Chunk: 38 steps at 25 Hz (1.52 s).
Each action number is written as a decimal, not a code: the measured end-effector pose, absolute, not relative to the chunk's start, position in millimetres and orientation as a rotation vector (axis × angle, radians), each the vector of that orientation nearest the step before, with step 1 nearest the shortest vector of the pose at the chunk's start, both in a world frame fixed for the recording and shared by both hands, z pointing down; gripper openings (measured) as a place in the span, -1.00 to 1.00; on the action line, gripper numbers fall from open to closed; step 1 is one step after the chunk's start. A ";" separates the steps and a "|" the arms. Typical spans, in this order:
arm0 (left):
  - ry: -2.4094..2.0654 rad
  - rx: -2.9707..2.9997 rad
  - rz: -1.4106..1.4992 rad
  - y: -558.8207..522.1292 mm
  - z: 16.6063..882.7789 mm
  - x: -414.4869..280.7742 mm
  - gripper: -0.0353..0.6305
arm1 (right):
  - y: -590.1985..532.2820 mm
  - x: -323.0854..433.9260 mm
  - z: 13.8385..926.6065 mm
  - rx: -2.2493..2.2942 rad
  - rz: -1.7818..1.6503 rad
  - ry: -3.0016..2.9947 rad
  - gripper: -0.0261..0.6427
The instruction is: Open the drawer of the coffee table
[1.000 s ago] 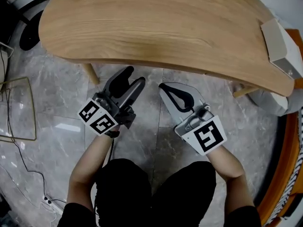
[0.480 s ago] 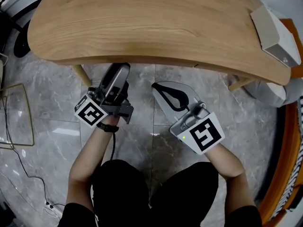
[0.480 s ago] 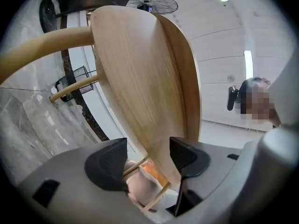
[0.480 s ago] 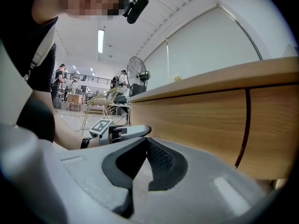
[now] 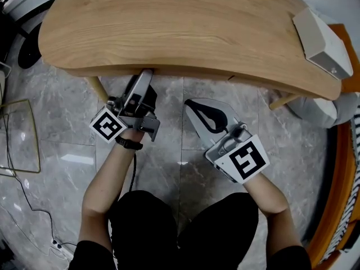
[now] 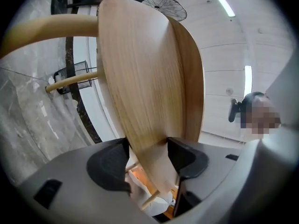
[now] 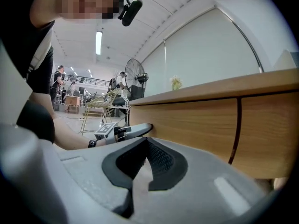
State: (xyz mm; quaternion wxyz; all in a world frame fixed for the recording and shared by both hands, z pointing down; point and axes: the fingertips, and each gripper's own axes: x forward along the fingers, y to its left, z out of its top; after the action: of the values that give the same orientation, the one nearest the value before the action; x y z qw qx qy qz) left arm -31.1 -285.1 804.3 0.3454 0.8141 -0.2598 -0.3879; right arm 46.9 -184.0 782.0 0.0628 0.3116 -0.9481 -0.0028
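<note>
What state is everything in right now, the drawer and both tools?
Drawer front, closed, flush along the table's front.
Left tool, jaws have just been closing, clamped on the coffee table's front edge.
Right tool, shut, empty, short of the table.

Grey marble-tile floor (image 5: 62,134) carries the kidney-shaped light-wood coffee table (image 5: 185,27) on slanted round wooden legs (image 5: 97,88). A pale grey rectangular box (image 5: 322,41) lies on the tabletop's right end. A thin black cable (image 5: 22,187) and a brass-coloured wire frame (image 5: 34,134) are on the floor at left
</note>
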 end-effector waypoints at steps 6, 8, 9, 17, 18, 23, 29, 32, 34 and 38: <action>-0.647 2.031 -0.956 -278.1 815.9 -29.1 -0.21 | -184.3 60.5 781.5 0.974 -0.007 -2.833 -0.91; -0.653 2.030 -0.958 -275.8 815.7 -29.2 -0.22 | -182.8 61.9 782.0 0.972 -0.010 -2.833 -0.91; -0.656 2.023 -0.957 -275.1 816.0 -29.2 -0.21 | -181.5 62.1 781.6 0.971 -0.012 -2.835 -0.91; -0.656 2.018 -0.941 -254.3 816.3 -29.0 -0.21 | -166.6 55.4 770.8 0.901 -0.057 -2.888 -0.91; -0.655 2.016 -0.938 -251.2 816.1 -28.7 -0.21 | -164.5 52.0 764.8 0.895 -0.072 -2.917 -0.91; -0.656 2.003 -0.908 -236.4 817.4 -27.4 -0.19 | -154.0 36.1 742.6 0.851 -0.099 -3.019 -0.91; -0.663 1.993 -0.893 -221.8 814.1 -27.6 -0.18 | -129.3 14.5 736.2 0.690 -0.118 -3.081 -0.91; -0.660 1.997 -0.878 -214.7 812.5 -28.4 -0.18 | -124.2 11.1 732.7 0.661 -0.105 -3.092 -0.91; -0.658 2.025 -0.869 -210.1 810.6 -29.8 -0.18 | -123.6 11.6 728.6 0.654 -0.095 -3.100 -0.91; -0.646 2.002 -0.853 -201.9 813.9 -29.8 -0.19 | -122.7 24.0 721.3 0.709 -0.079 -3.099 -0.91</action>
State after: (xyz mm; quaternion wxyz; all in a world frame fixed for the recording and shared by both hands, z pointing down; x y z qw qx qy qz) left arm -29.8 -201.9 813.9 0.4222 0.7995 -0.2579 -0.3406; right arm 24.0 -122.7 721.3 -0.0192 0.2229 -0.9743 -0.0250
